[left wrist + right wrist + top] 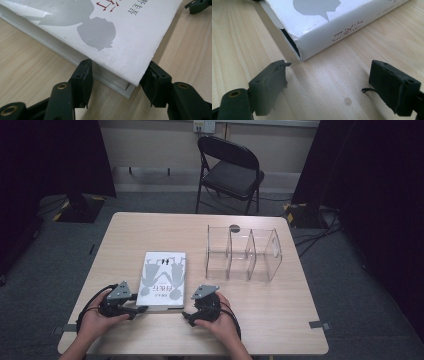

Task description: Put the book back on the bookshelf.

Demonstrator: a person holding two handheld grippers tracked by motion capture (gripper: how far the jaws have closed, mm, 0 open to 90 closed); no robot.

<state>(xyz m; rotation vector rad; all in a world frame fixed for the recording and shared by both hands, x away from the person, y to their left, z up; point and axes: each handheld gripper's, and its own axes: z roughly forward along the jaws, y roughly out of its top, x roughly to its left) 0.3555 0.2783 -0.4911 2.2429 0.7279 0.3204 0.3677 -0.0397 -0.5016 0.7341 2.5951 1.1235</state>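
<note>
White book lay flat at the counter's 7 o'clock, left gripper with fingers clasped across the book's near corner, right gripper just beside the spine corner at 5 o'clock, fingers spread apart, grasping nothing, clear organiser at 1 o'clock.

High view overhead facing forward, both gripper views close, level, sharing book.
</note>
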